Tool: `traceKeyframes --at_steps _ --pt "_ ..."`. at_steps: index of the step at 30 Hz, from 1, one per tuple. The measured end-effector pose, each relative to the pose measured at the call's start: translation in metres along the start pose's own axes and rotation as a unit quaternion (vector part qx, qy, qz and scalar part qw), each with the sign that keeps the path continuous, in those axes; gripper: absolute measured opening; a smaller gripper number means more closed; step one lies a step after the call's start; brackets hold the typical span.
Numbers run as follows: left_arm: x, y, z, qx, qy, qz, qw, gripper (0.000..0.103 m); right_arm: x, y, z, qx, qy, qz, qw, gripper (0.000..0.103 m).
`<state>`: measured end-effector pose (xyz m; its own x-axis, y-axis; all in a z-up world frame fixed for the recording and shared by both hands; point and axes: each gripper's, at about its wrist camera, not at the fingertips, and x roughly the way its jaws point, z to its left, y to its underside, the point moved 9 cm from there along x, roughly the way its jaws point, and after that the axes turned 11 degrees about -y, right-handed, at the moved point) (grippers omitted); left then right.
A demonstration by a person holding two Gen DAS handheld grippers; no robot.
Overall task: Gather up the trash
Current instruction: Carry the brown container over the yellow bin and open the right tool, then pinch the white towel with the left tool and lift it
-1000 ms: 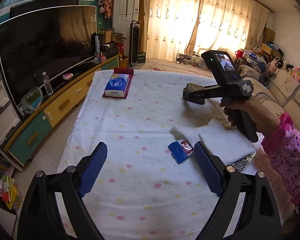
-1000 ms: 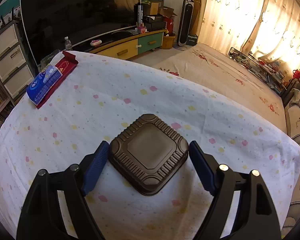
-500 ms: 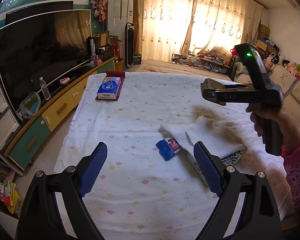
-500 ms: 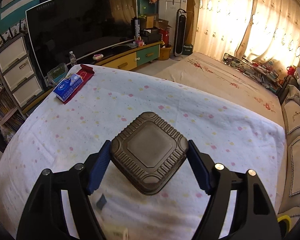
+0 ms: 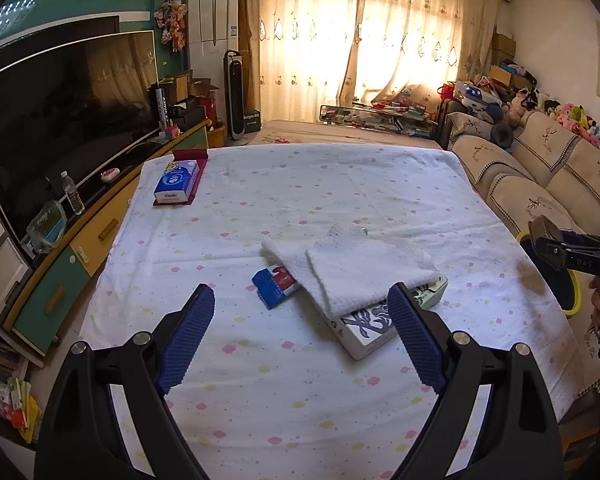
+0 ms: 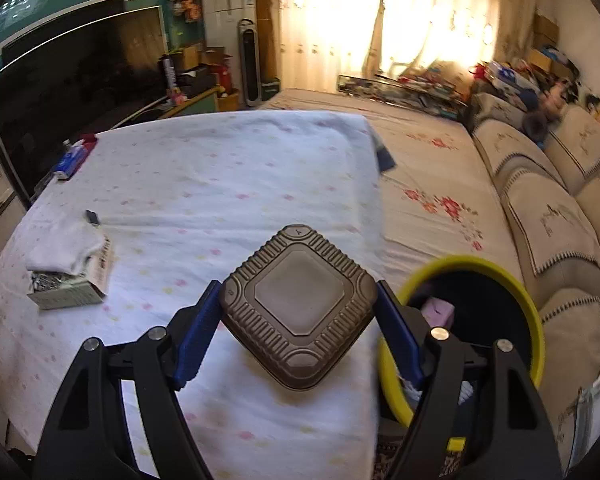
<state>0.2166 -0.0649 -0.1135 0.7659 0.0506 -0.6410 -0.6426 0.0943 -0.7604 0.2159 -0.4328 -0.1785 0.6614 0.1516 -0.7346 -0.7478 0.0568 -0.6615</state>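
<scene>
My right gripper point(image 6: 298, 314) is shut on a brown ribbed square food container point(image 6: 300, 292), held by two opposite corners above the table's right edge. Just to its right stands a black bin with a yellow rim point(image 6: 480, 266); pale trash lies inside. In the left wrist view the right gripper point(image 5: 556, 246) shows at the far right with the container point(image 5: 542, 228) edge-on over the bin point(image 5: 576, 292). My left gripper point(image 5: 300, 292) stands open above the tablecloth, nothing between its fingers. Ahead of it lie a blue and red wrapper point(image 5: 276, 286) and a white towel point(image 5: 356, 264) draped on a patterned box point(image 5: 368, 328).
The table point(image 5: 300, 200) wears a white dotted cloth. A blue tissue pack point(image 5: 176, 182) on a red case lies at its far left corner. A television point(image 5: 60, 120) and cabinet line the left side. A beige sofa point(image 5: 540, 184) runs along the right, behind the bin.
My right gripper has swung right with the brown container, from over the table's middle to its edge beside the bin. The left gripper has drawn back a little and stays open.
</scene>
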Motion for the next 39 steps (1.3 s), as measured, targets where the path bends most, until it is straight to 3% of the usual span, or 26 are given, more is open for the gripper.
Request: traceKeyframes --at_steps 6,14,16,31,39 --pt "-0.003 -0.001 -0.023 0.016 0.009 0.002 0.9998 0.087 -0.001 0.033 -0.087 0.071 0.061 0.014 0.995 0.072" --pt "-0.007 -0.005 -0.043 0.035 0.009 0.0 0.9993 0.087 0.022 0.054 -0.14 0.132 0.086 0.031 0.987 0.074" --pt "-0.007 -0.005 -0.046 0.038 0.01 0.001 0.9992 0.087 0.022 0.056 -0.143 0.14 0.088 0.025 0.986 0.079" --pt "0.022 0.002 -0.065 0.062 0.028 0.031 0.9972 0.087 0.011 0.042 -0.108 0.09 0.071 0.003 0.993 0.08" --pt "0.06 -0.005 -0.096 0.092 0.033 0.046 0.9941 0.077 0.02 0.041 -0.092 0.078 0.058 0.012 0.995 0.08"
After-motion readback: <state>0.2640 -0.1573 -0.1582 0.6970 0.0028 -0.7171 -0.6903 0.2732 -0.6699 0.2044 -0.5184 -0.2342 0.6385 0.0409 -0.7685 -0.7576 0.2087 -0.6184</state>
